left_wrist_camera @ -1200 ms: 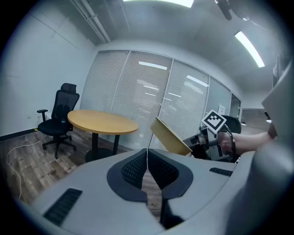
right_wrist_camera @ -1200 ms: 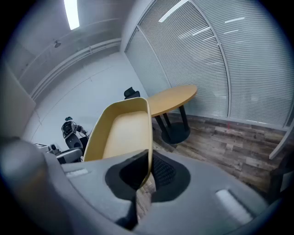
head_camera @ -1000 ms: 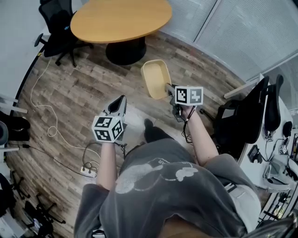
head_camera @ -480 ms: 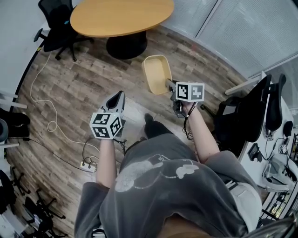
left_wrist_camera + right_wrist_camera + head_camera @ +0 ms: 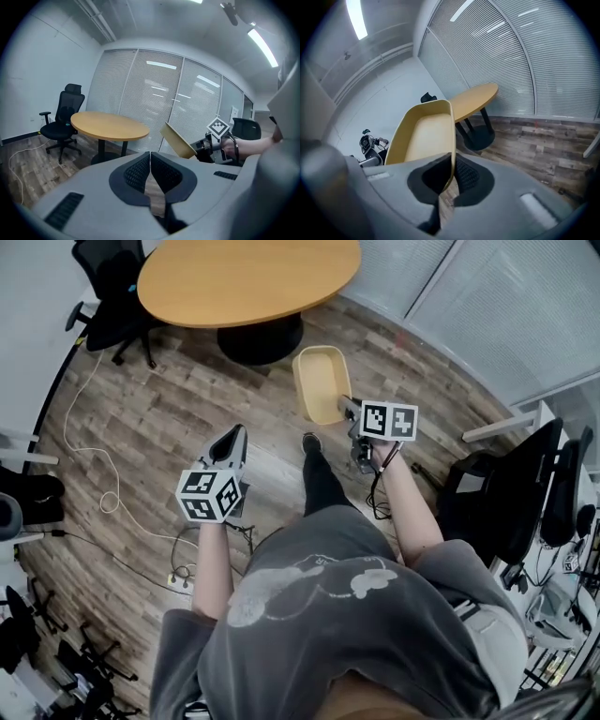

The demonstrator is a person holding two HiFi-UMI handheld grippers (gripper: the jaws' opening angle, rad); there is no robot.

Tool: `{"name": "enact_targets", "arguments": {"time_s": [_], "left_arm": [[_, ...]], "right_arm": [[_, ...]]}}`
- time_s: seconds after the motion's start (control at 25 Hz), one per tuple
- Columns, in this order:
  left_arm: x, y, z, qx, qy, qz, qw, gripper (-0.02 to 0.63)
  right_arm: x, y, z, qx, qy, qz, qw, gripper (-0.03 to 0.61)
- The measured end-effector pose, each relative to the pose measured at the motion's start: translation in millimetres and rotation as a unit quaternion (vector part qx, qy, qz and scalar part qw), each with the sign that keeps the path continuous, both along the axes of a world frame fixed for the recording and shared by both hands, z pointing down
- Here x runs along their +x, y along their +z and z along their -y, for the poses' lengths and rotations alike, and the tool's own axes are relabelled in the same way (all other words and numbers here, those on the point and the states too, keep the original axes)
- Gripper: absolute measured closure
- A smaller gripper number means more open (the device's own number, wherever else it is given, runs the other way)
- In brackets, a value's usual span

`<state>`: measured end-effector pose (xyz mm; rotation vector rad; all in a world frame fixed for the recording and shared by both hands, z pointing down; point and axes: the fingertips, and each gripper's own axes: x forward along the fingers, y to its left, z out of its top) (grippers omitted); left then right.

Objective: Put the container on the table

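A pale yellow shallow container (image 5: 321,383) hangs in the air over the wooden floor, held by its near rim in my right gripper (image 5: 349,410). In the right gripper view the container (image 5: 423,132) rises from the jaws, its rim pinched between them at my right gripper (image 5: 451,180). The round wooden table (image 5: 246,279) stands ahead at the top of the head view, also visible as the table (image 5: 474,101) and the table (image 5: 108,127). My left gripper (image 5: 228,443) is held out to the left, shut with nothing in it, its jaws together at my left gripper (image 5: 150,169).
A black office chair (image 5: 111,292) stands left of the table, seen too as the chair (image 5: 63,123). A white cable (image 5: 80,451) and a power strip (image 5: 180,578) lie on the floor at left. Another black chair (image 5: 511,493) and a cluttered desk sit at right. Window blinds (image 5: 487,306) line the far side.
The person has stepped toward the table, one foot coming forward. The right gripper carries the container closer to the table; the left gripper moves along beside it, still shut.
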<state>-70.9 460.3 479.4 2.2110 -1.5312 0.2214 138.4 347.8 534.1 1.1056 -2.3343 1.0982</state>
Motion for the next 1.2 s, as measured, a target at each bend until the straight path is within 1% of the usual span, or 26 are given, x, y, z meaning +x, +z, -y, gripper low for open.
{"name": "enact_targets", "arguments": {"time_s": [0.2, 0.44, 0.64, 0.76, 0.92, 1.2], "left_arm": [[-9.0, 0.0, 98.8, -0.006, -0.005, 0.004, 1.0000, 0.607], [2.1, -2.7, 218.5, -0.014, -0.007, 0.006, 0.9999, 0.607], [3.8, -10.5, 299.8, -0.017, -0.007, 0.014, 0.9997, 0.608], [1.9, -6.4, 337.1, -0.023, -0.011, 0.013, 0.9996, 0.607], [-2.2, -0.5, 374.0, -0.030, -0.020, 0.010, 0.9993, 0.607], [5.9, 5.5, 408.4, -0.039, -0.020, 0.016, 0.9989, 0.608]], "right_arm": [[-2.1, -2.7, 99.3, 0.003, -0.005, 0.003, 1.000, 0.577], [7.2, 4.2, 221.1, -0.015, -0.008, 0.001, 1.000, 0.577], [-2.9, -2.7, 307.9, -0.017, -0.017, 0.007, 1.000, 0.577], [-6.8, -1.0, 345.1, -0.019, -0.022, 0.009, 1.000, 0.577], [-8.2, 8.5, 379.8, -0.030, -0.026, 0.010, 0.999, 0.577], [-12.5, 18.1, 415.9, -0.045, -0.027, 0.021, 0.998, 0.577]]}}
